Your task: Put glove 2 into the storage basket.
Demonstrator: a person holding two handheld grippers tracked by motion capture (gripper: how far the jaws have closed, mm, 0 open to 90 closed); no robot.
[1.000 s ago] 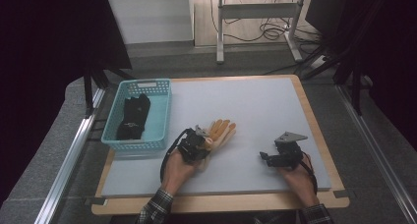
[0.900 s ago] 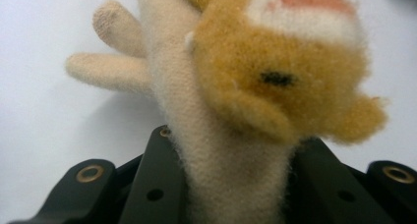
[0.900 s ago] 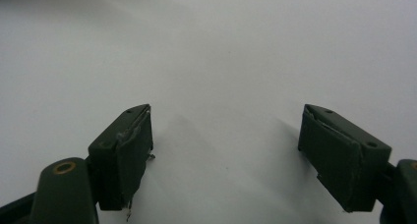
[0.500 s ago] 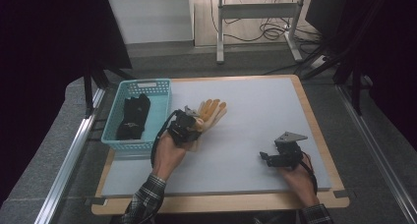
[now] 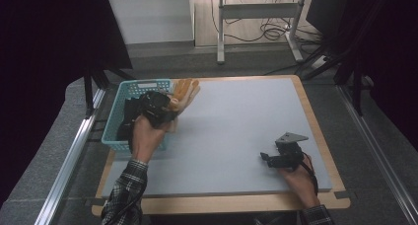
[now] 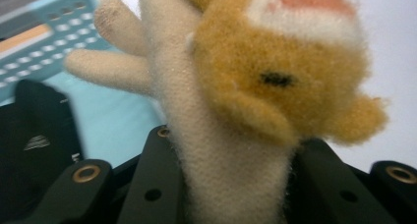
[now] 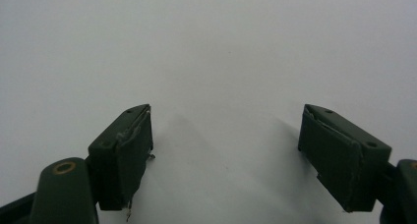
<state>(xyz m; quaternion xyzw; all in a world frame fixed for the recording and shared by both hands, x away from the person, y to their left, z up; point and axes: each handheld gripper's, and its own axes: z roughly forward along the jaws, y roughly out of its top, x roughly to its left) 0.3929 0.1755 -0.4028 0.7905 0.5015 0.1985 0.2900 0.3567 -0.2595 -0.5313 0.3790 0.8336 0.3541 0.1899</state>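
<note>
**Plush toy clamped in left gripper at basket's edge**

High view: left gripper (image 5: 156, 106) in the left-centre of the frame, closed on a tan plush toy (image 5: 183, 93) whose limbs poke toward the upper right, over the right rim of a teal basket (image 5: 111, 136). Something dark lying inside the basket (image 5: 129, 117). Right gripper (image 5: 282, 157) low in the lower right, resting on or just above the grey table mat (image 5: 236, 126), well apart from the toy.

Left gripper view: toy (image 6: 236, 116) held in the centre of the frame, its pale cream body pinched between the two black jaws at the bottom edge. Orange-brown fuzzy part at upper right, two cream limbs reaching to the upper left. Teal basket (image 6: 54, 42) at upper left, dark item (image 6: 34, 135) at lower left.

Right gripper view: jaws standing wide apart, nothing between them, bare grey mat (image 7: 206, 52) ahead.

Handling, as a judgement: light, soft, squashy, not fragile; fuzzy pile unlikely to slip. Best gripped across the narrow body, as now, rather than by a floppy limb.
</note>
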